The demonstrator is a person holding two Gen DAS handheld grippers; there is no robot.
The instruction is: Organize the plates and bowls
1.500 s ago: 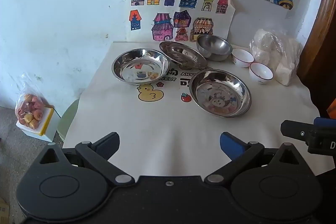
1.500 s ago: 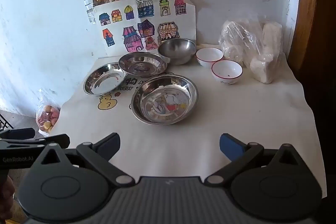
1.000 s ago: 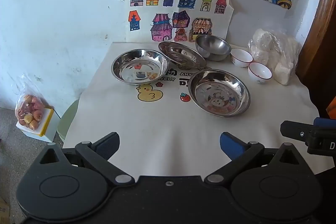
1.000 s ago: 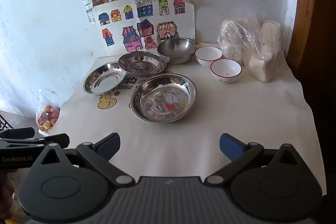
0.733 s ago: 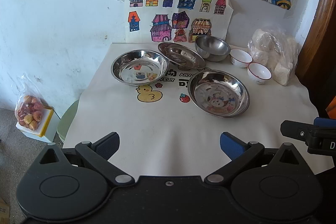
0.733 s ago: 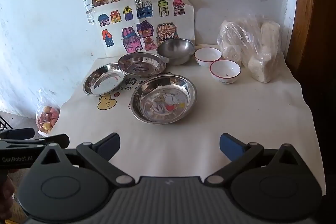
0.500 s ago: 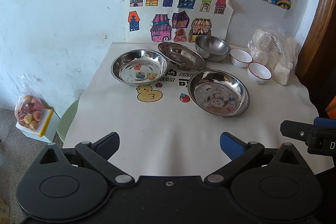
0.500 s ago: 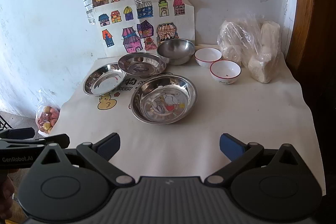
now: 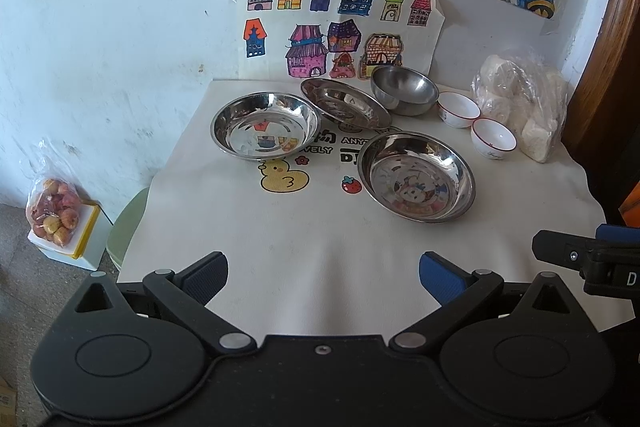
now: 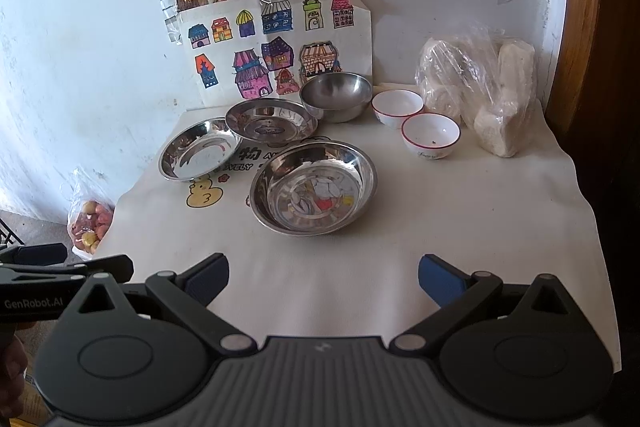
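Three shallow steel plates lie on the white cloth: a left plate [image 9: 266,126] [image 10: 196,149], a back plate [image 9: 345,103] [image 10: 271,119] and a near plate [image 9: 416,175] [image 10: 314,186]. Behind them stands a deep steel bowl [image 9: 404,90] [image 10: 337,95]. Two white bowls with red rims, a far one [image 9: 458,109] [image 10: 397,107] and a near one [image 9: 493,138] [image 10: 430,135], sit to its right. My left gripper [image 9: 323,274] hovers open over the table's front edge, empty. My right gripper [image 10: 323,275] is likewise open and empty, well short of the near plate.
A plastic bag of white lumps [image 9: 524,107] [image 10: 480,83] leans at the back right by a wooden door frame [image 10: 576,27]. Drawings hang on the wall behind. A bag of fruit [image 9: 54,211] sits on a box on the floor to the left, beside a green stool [image 9: 128,223].
Both views have shifted very slightly; the dishes have not moved and both grippers stay open.
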